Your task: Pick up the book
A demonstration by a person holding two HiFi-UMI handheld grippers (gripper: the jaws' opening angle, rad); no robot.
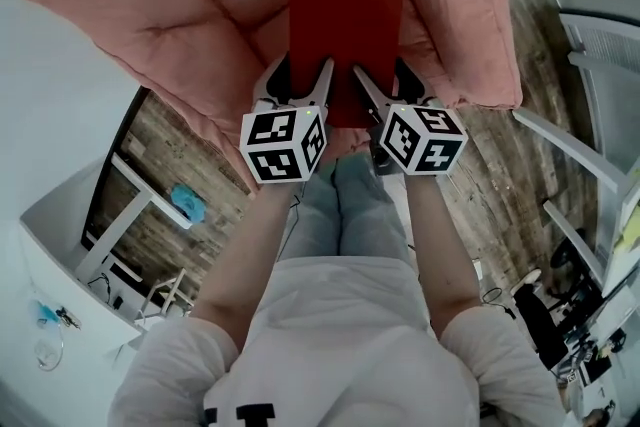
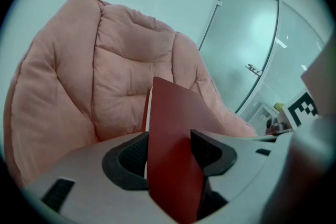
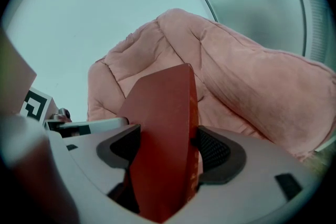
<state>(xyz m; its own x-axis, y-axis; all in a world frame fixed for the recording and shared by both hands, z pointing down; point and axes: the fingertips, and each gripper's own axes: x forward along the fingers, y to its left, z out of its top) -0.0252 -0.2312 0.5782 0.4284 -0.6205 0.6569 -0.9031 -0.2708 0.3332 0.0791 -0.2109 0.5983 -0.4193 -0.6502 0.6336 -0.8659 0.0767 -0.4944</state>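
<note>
Grip on the near edge only: your left gripper and right gripper are each closed tight on the book, side by side. The book lies over the seat of the pink armchair. Its far end hangs unsupported, so it could droop or fan open, and uneven tilt between your hands could twist it loose. The book is thin, flat and dark red, with a plain cover and pale page edges.

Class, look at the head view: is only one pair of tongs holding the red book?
No, the left tongs and the right tongs both clamp the book at its near edge.
</note>
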